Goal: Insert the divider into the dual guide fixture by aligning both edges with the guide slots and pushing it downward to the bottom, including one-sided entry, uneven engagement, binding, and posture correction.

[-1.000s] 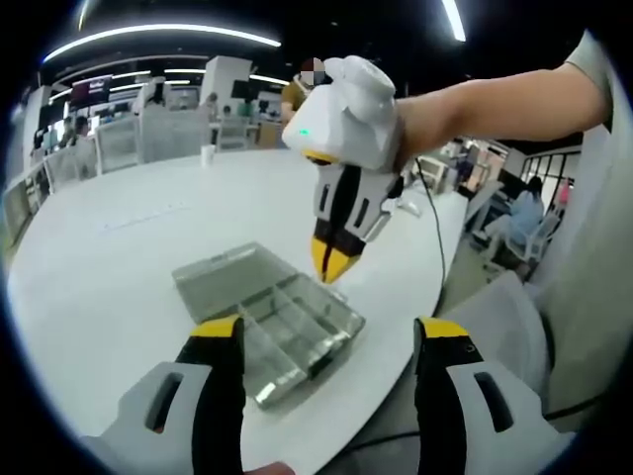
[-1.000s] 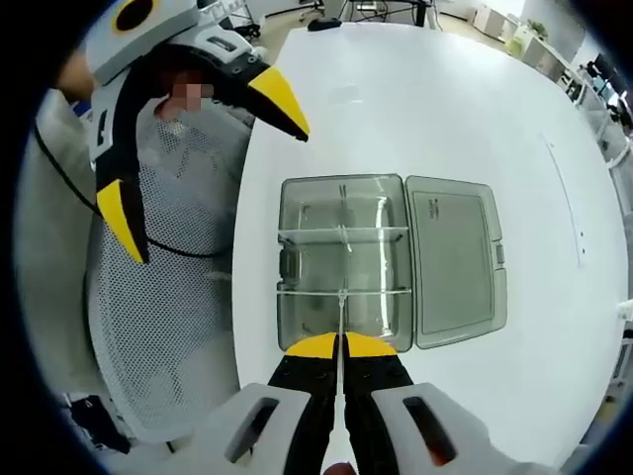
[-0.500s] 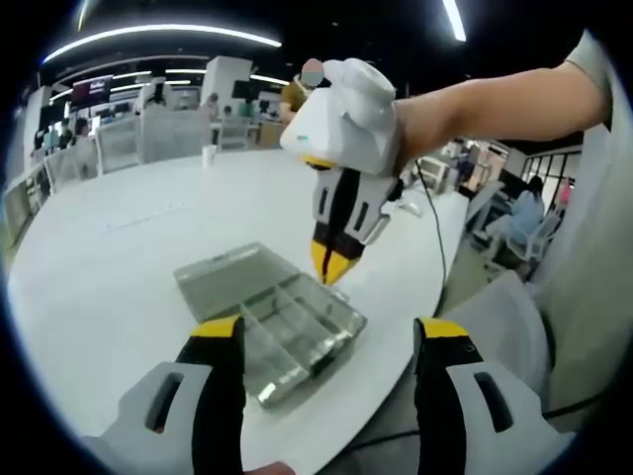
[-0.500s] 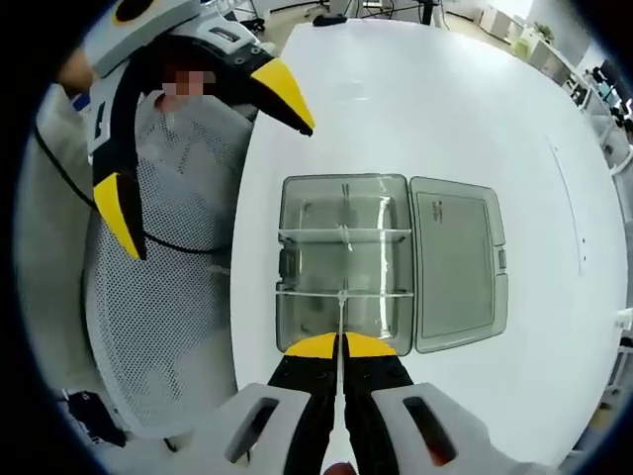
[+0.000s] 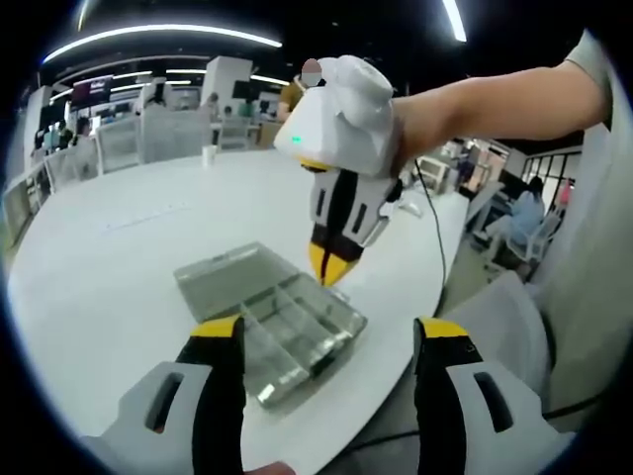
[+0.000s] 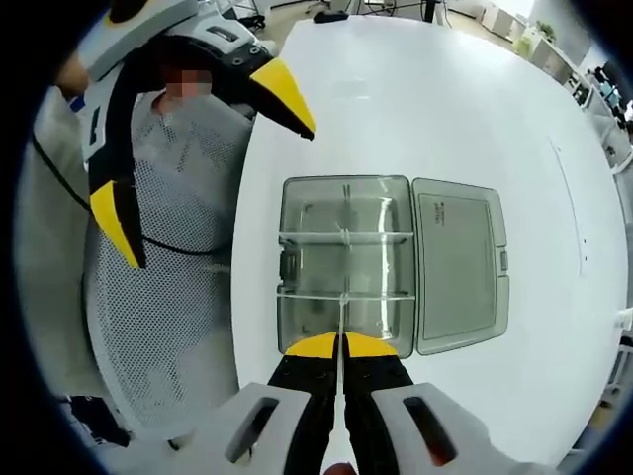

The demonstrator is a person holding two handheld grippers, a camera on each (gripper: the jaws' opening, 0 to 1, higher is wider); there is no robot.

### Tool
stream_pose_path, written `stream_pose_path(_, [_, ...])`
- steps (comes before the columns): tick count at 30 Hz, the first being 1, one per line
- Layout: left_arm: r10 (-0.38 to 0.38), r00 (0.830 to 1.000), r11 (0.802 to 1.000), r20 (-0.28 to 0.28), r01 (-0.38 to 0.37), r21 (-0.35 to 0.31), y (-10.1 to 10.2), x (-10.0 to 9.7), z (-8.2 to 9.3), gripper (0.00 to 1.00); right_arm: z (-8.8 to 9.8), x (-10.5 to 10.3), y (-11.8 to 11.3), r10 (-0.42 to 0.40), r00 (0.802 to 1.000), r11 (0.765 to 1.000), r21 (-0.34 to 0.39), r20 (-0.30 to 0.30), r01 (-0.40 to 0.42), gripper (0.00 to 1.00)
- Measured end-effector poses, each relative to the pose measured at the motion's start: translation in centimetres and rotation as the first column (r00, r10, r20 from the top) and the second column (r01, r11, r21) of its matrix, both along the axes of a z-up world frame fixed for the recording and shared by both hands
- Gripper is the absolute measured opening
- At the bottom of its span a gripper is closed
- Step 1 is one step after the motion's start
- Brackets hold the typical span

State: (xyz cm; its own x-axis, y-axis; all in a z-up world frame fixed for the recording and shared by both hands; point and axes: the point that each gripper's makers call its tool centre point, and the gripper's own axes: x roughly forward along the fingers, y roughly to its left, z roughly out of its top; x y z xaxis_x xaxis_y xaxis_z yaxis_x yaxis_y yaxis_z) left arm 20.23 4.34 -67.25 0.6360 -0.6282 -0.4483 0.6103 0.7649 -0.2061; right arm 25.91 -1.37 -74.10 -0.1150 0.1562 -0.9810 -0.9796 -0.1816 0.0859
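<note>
Holding: right tongs [image 6: 339, 344] are pinched on a thin clear divider [image 6: 340, 315], seen edge-on, just above the box [image 6: 344, 259].
Left tongs: [image 5: 328, 332] spread wide and empty, hovering near the counter [image 5: 119, 247] edge, well short of the box.
Box: clear, lid [image 6: 460, 262] folded flat beside it, two cross dividers already seated inside.
Divider place: its lower end reaches toward the nearer cross wall; whether it has entered any slot I cannot tell.
Risk of one-sided entry: a slight roll of the hand probably drops one edge in first and jams it.
Risk of sliding: nothing braces the box, so a downward push may skate it on the counter.
Risk of bending: thin plastic likely bows under a crooked push.
</note>
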Motion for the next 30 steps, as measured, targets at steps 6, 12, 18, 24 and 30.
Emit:
stream_pose_path(6, [0.001,1.0,1.0,0.0,-0.001,0.0,0.01,-0.02,0.08,0.68,-0.21,-0.01,-0.02,-0.001,1.0,1.0,0.001,-0.001,0.001,0.0])
stream_pose_path(12, [0.002,1.0,1.0,-0.001,-0.002,0.001,0.16,0.04,-0.04,0.68,-0.48,-0.02,-0.08,-0.005,1.0,1.0,0.001,-0.004,0.005,0.0])
stream_pose_path(18, [0.002,1.0,1.0,0.0,-0.002,0.002,0.22,0.13,-0.09,0.68,-0.57,0.0,-0.06,-0.003,1.0,1.0,0.006,-0.005,0.003,0.0])
stream_pose_path(24, [0.002,1.0,1.0,-0.001,-0.002,0.001,0.19,0.12,-0.11,0.68,-0.74,-0.05,-0.08,-0.007,1.0,1.0,0.008,-0.008,0.007,0.0])
stream_pose_path(30, [0.004,1.0,1.0,0.0,-0.004,0.002,0.28,0.2,-0.09,0.68,-1.0,0.09,-0.19,0.002,1.0,1.0,0.009,-0.005,-0.002,0.0])
